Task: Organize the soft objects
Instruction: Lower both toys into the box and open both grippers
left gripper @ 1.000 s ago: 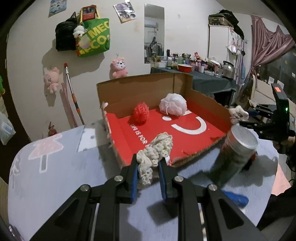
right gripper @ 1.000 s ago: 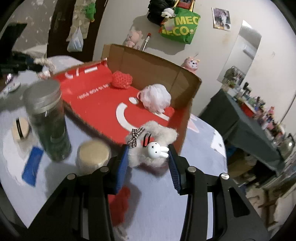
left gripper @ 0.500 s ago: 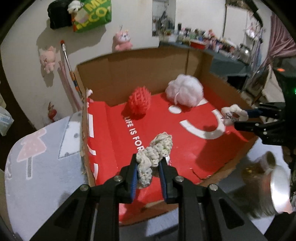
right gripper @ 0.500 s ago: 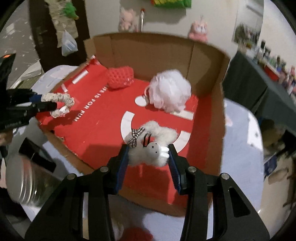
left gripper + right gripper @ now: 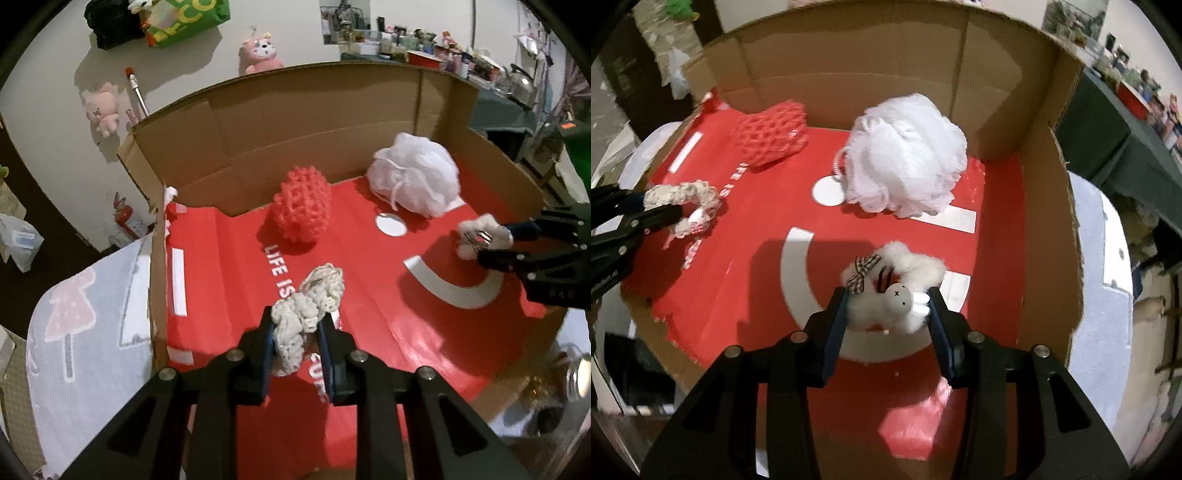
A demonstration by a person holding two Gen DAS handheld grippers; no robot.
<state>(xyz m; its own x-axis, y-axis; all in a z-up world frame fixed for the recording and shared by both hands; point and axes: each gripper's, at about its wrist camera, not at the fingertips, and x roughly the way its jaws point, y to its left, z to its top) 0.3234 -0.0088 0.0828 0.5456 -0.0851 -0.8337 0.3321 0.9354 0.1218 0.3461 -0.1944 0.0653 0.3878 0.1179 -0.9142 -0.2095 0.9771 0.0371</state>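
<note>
A cardboard box (image 5: 258,122) with a red printed floor (image 5: 746,258) holds a red knitted ball (image 5: 301,208) and a white mesh bath pouf (image 5: 415,177). My left gripper (image 5: 295,343) is shut on a cream crocheted scrunchie (image 5: 308,310), held over the box's front left floor; it also shows in the right wrist view (image 5: 683,206). My right gripper (image 5: 886,306) is shut on a white fluffy scrunchie with a bunny charm and checked bow (image 5: 894,291), held over the box's right floor; it also shows in the left wrist view (image 5: 484,236).
The box stands on a pale tablecloth with pink tree prints (image 5: 81,325). A metal-lidded jar (image 5: 576,373) stands outside the box's front right corner. Plush toys (image 5: 260,53) and a green bag (image 5: 184,18) hang on the wall behind. A dark cluttered table (image 5: 1137,122) is at right.
Both grippers moved forward from outside the box's front edge to over its red floor, each still holding its scrunchie. The jar slid out toward the frame edge.
</note>
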